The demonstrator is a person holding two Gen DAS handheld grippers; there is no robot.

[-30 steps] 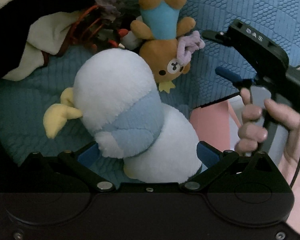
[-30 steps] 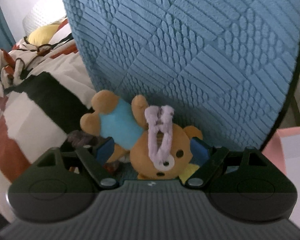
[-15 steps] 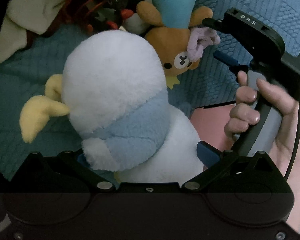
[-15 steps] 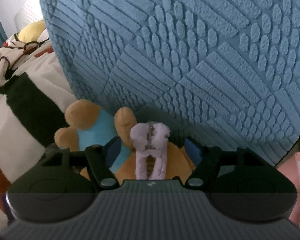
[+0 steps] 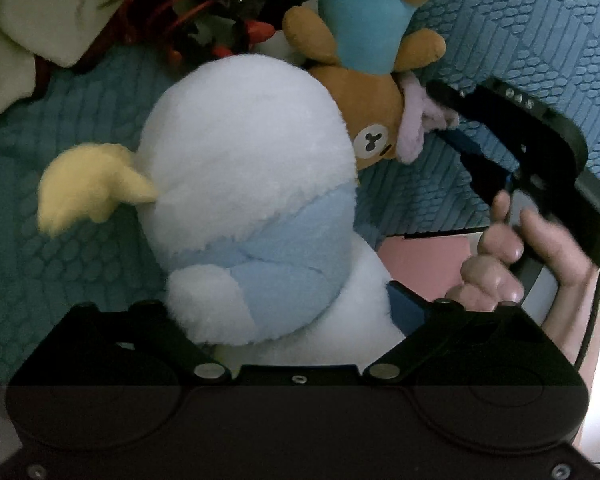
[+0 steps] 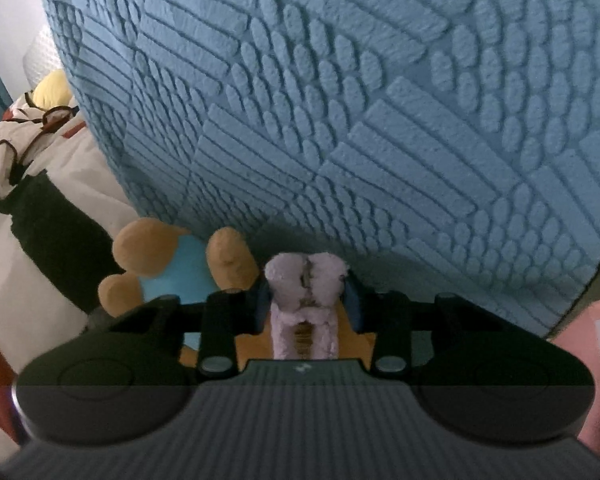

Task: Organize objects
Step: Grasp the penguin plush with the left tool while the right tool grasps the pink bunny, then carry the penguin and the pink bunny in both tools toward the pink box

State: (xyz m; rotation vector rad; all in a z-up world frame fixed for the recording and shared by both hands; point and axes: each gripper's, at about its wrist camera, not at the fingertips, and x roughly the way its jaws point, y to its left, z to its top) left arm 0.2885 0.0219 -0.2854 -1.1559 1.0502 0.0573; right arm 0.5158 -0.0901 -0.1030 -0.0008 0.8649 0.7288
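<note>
Fluffy white-and-blue plush bird [image 5: 252,200] sits between the left claw's [image 5: 296,312] wide jaws, which have just been closing; contact is unclear. Right claw [image 6: 306,300], jaws just closing, pinches the lilac bow [image 6: 304,280] on the brown teddy bear [image 5: 364,80] lying on the blue textured cushion [image 6: 340,100].

A white plush bird [image 5: 244,160] with a pale-blue band and a yellow beak lies on a teal cushion [image 5: 80,144] embossed with ovals and bars. Beside it, a tan-brown bear [image 5: 364,104] wears a sky-blue top and a fuzzy lilac loop [image 6: 304,300]. A cream, black and rust-red patterned blanket [image 6: 40,248] borders the cushion.
</note>
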